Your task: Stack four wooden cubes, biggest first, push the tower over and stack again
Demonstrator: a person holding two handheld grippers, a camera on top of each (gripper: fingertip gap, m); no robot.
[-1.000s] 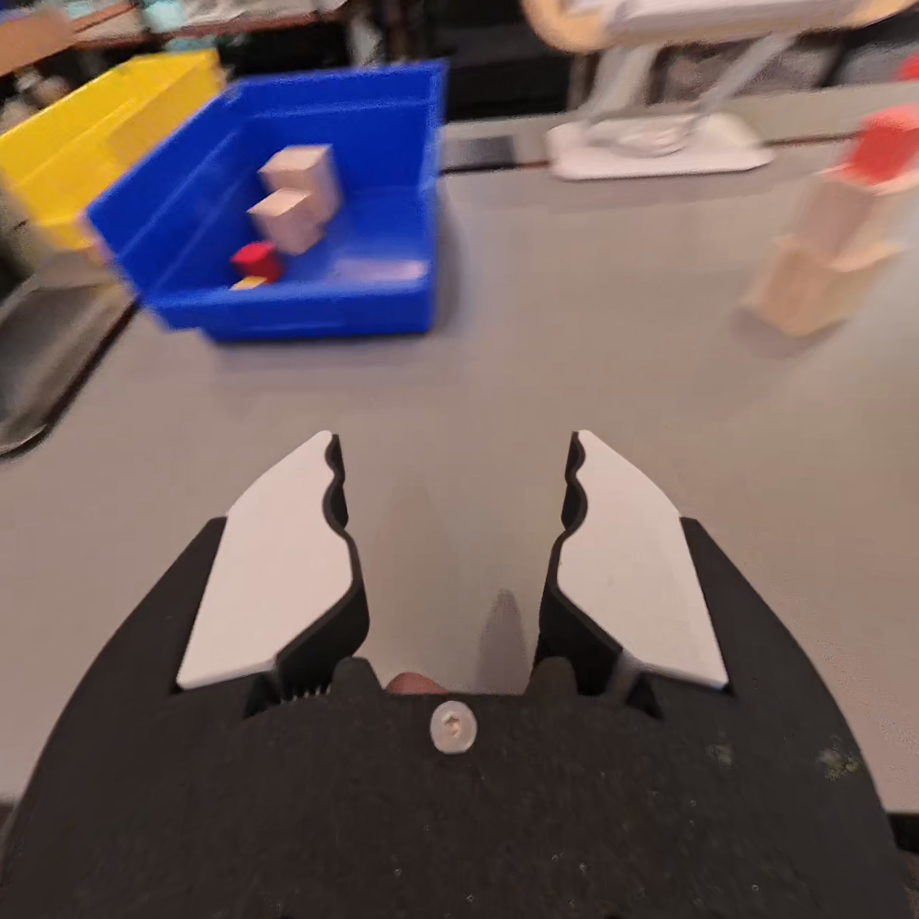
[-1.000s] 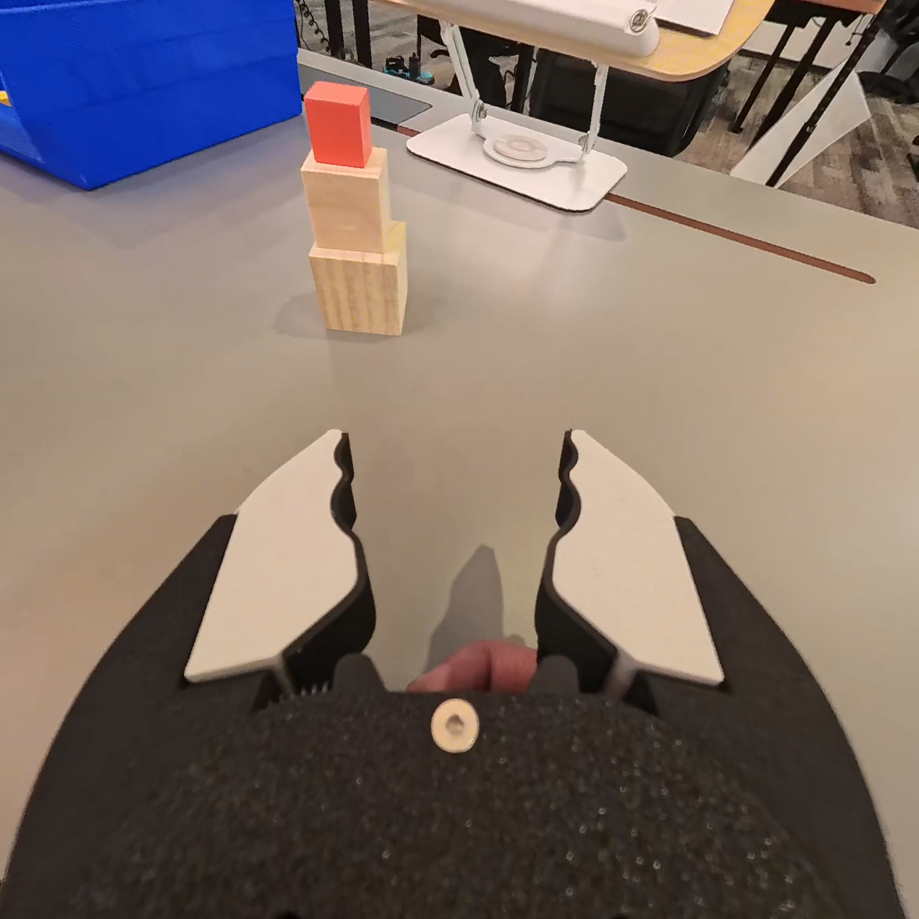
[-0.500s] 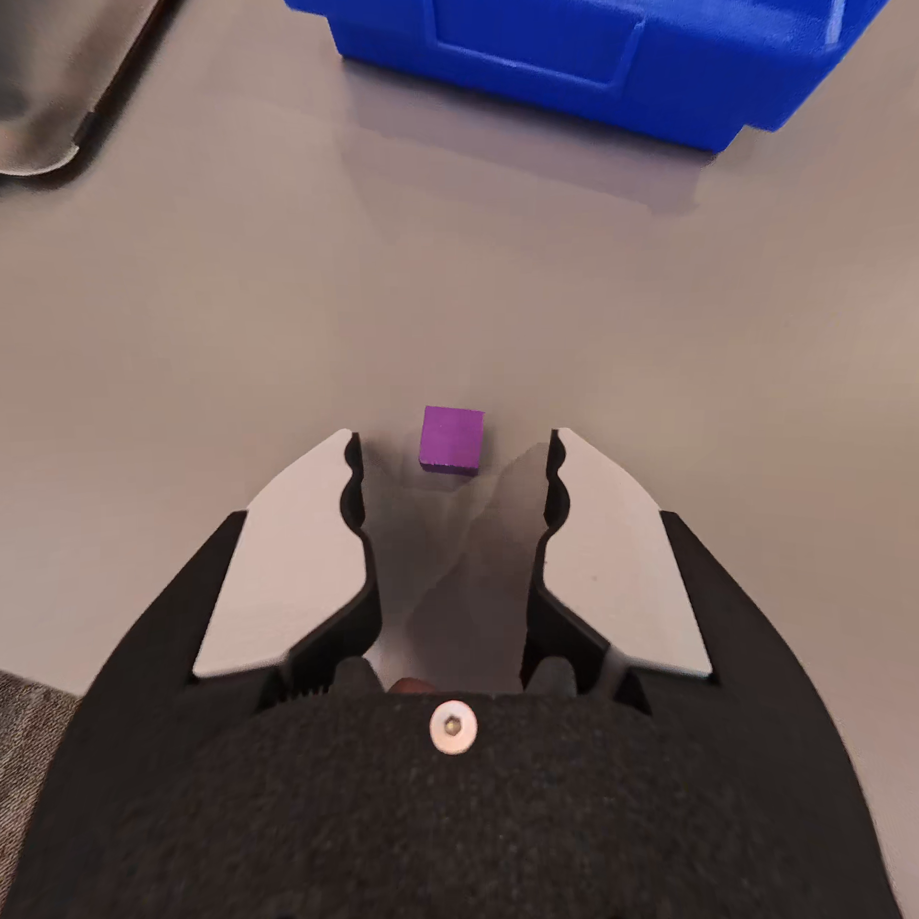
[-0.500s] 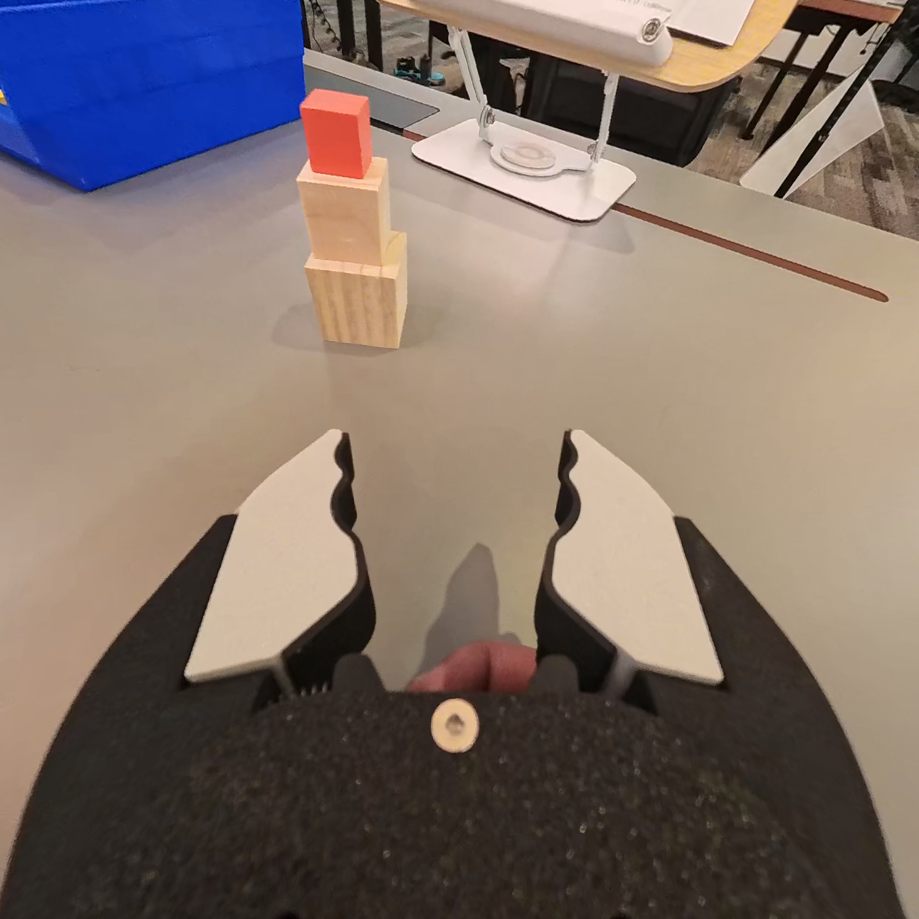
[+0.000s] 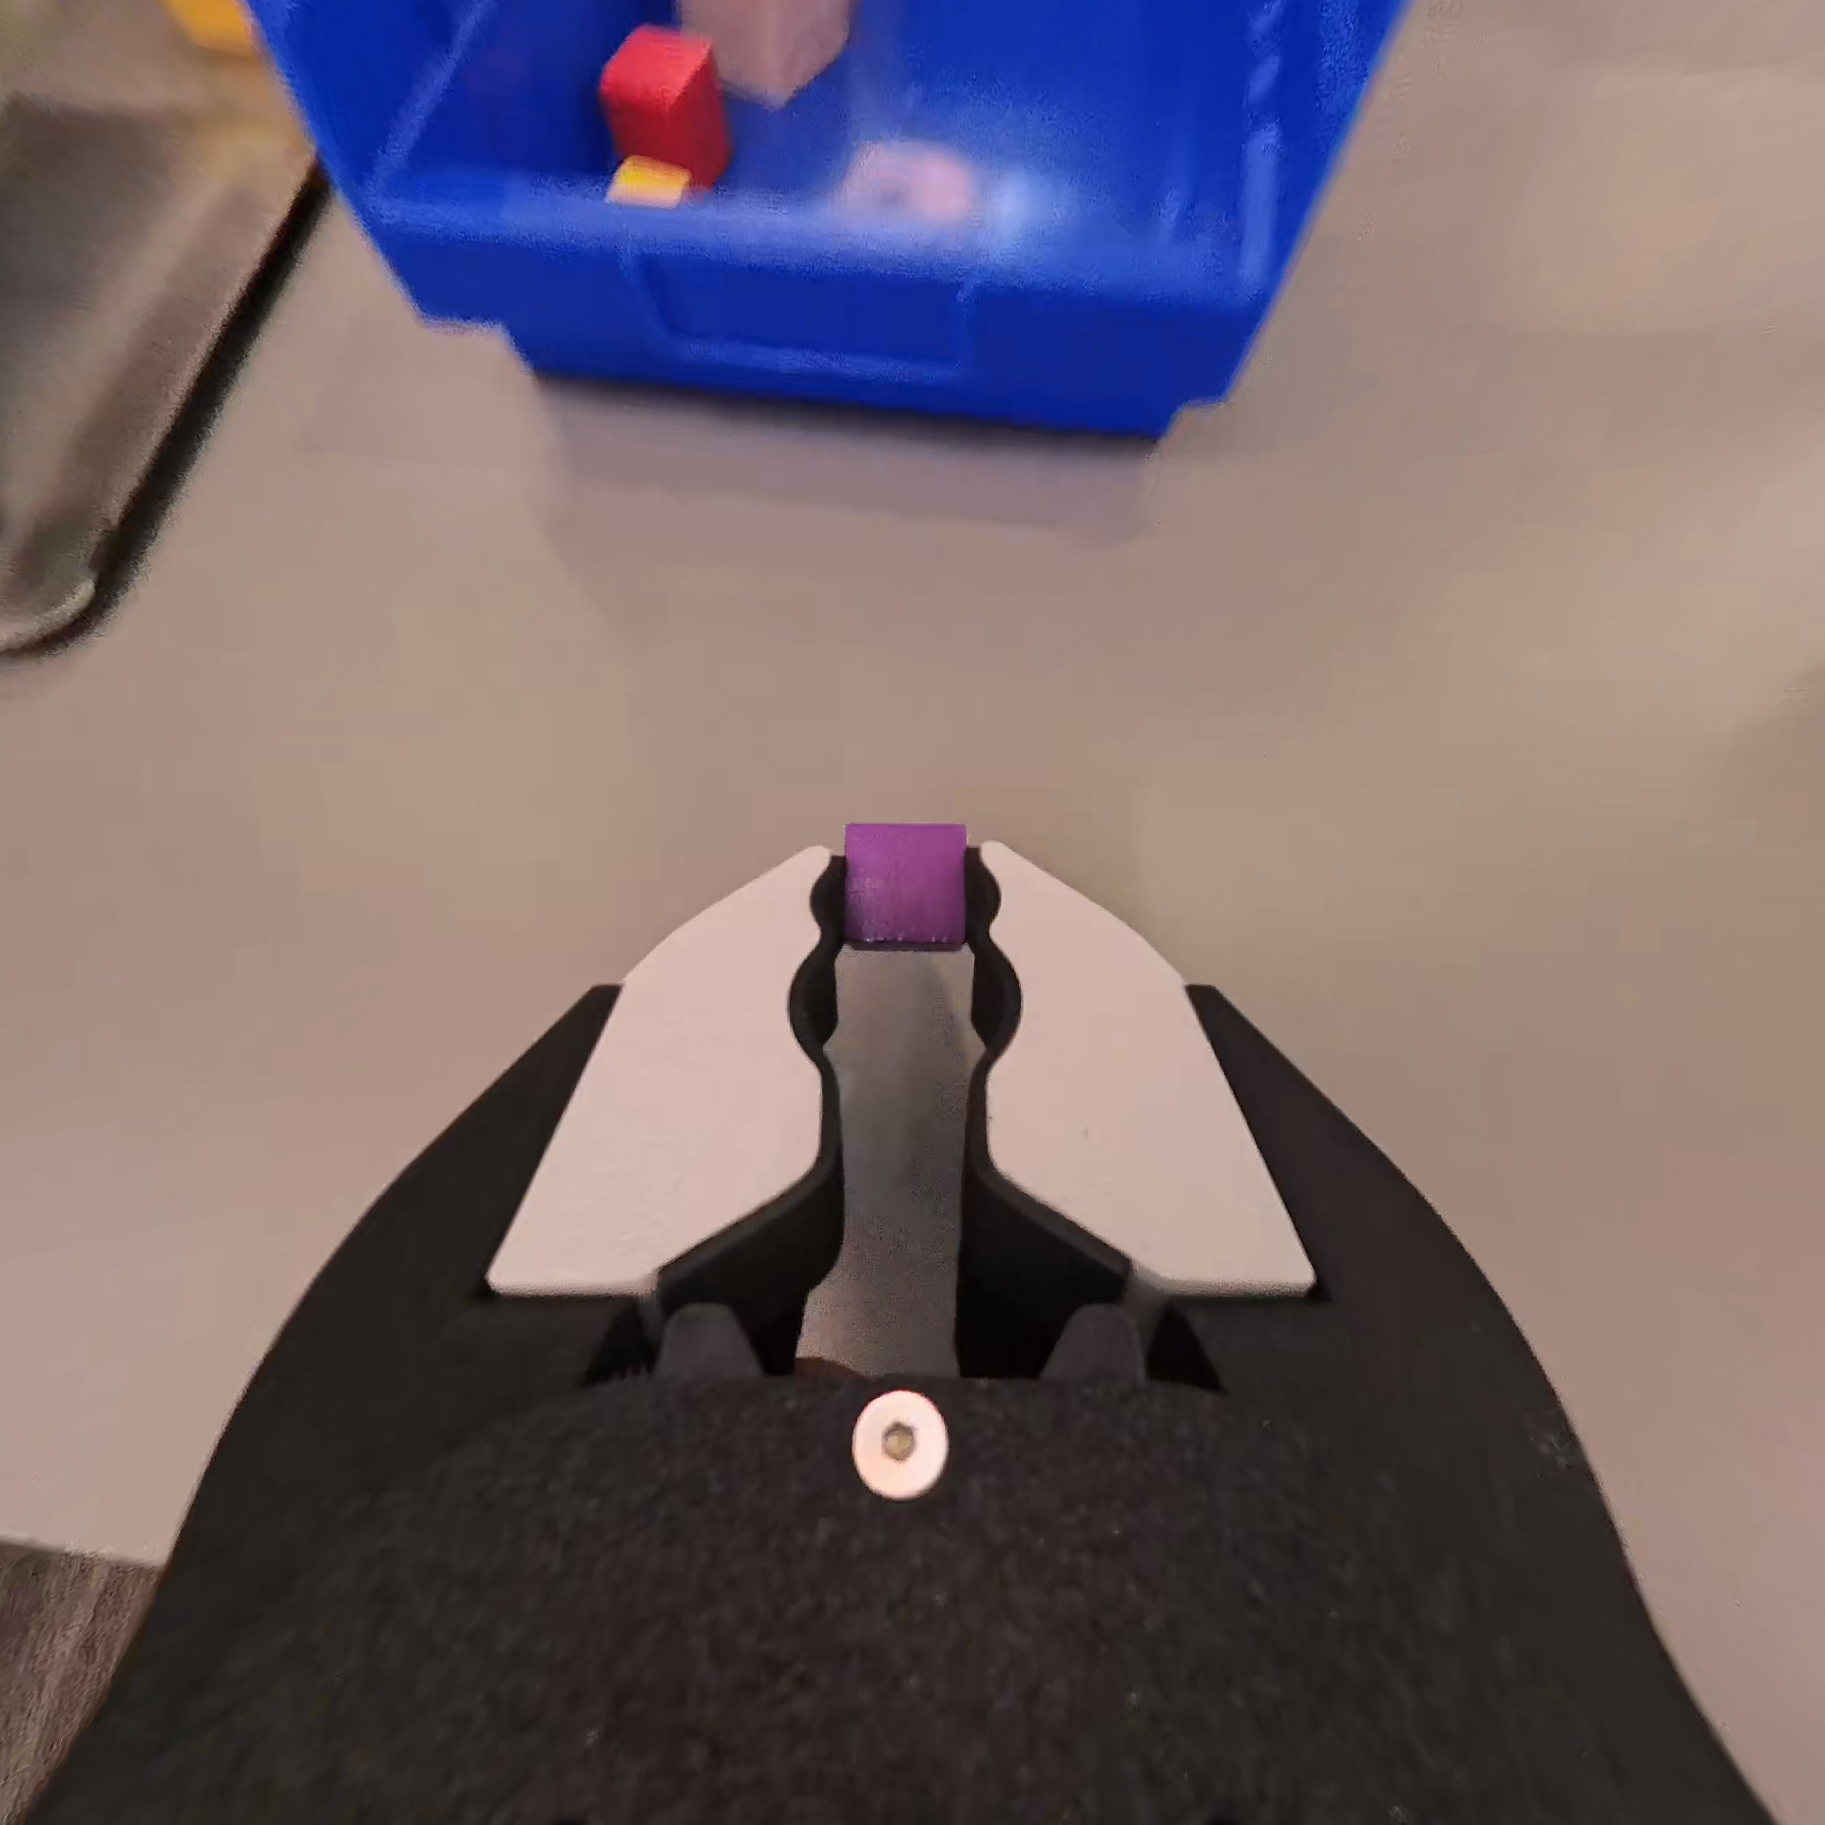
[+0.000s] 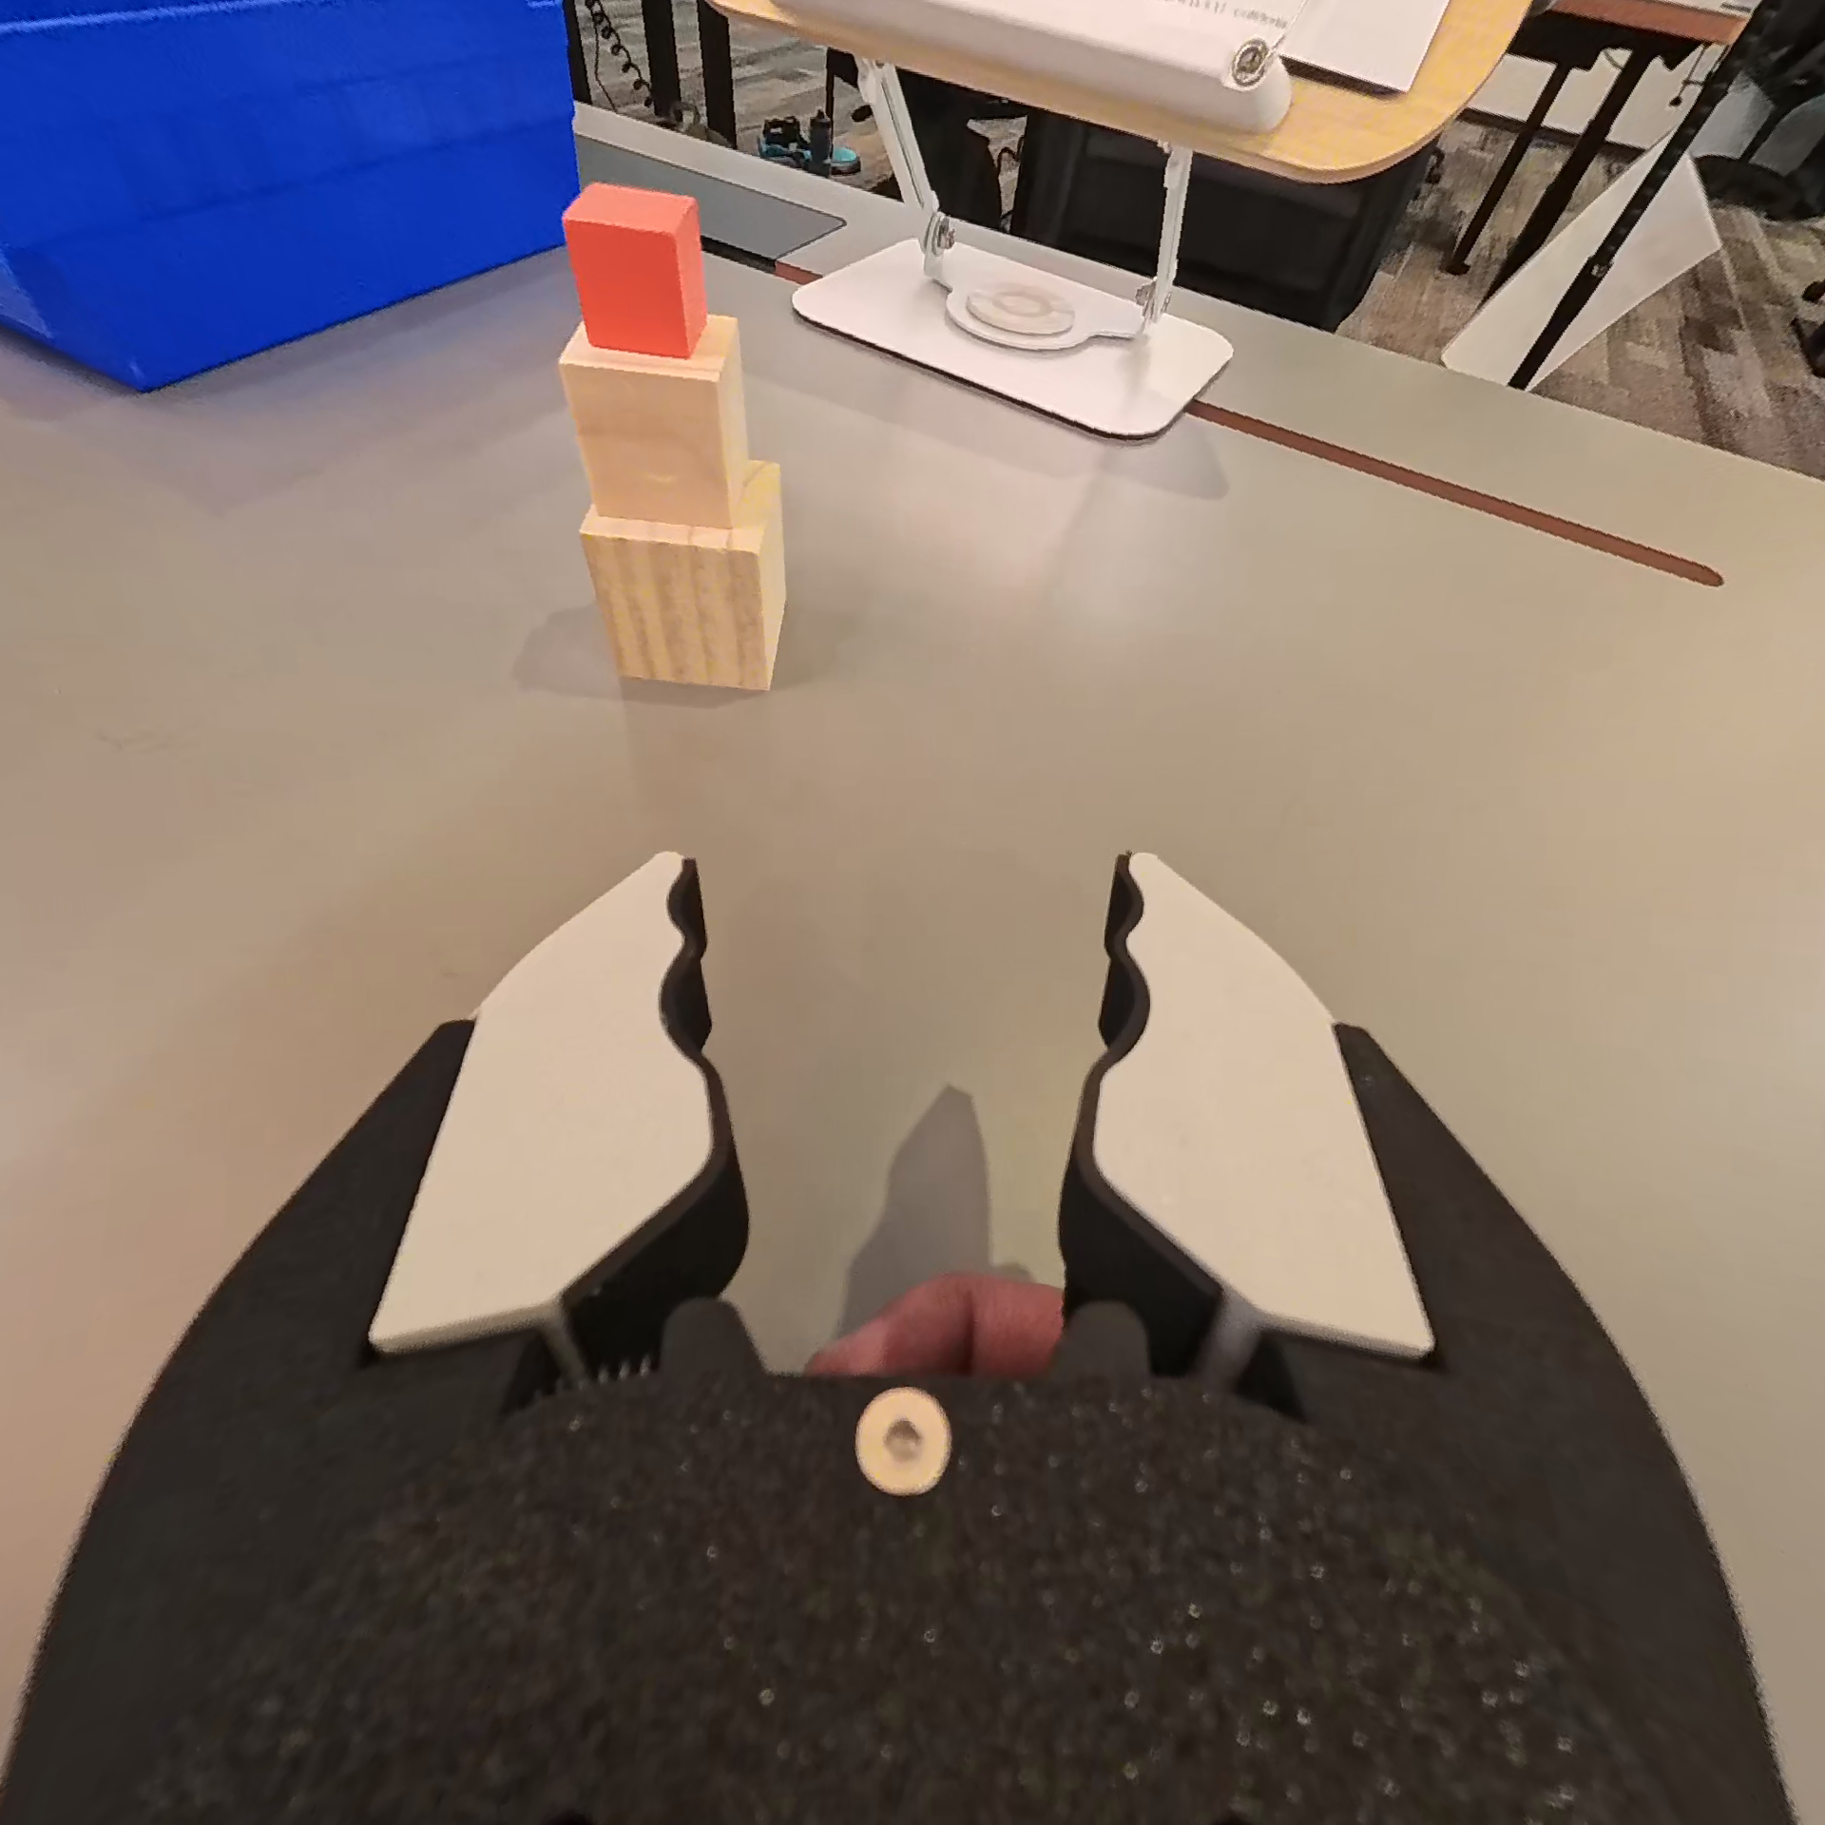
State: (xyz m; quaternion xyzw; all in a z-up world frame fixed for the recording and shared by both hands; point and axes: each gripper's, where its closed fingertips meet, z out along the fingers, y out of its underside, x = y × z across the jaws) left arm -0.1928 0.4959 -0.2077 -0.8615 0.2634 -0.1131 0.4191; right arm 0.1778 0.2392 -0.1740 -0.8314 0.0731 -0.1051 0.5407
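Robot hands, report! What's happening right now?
Left gripper shut on purple cube. Right gripper open, empty. Three-cube tower standing. Nothing blocking.

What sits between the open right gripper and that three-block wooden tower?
Nothing: the right wrist view shows only bare grey table between the right gripper and tower.

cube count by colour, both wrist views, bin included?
Purple cube, in left gripper: 1
Orange-red, tower top: 1
Plain wood in tower: 2
Blue bin: red 1, yellow 1, plain wood 1, blurred
Total: 7
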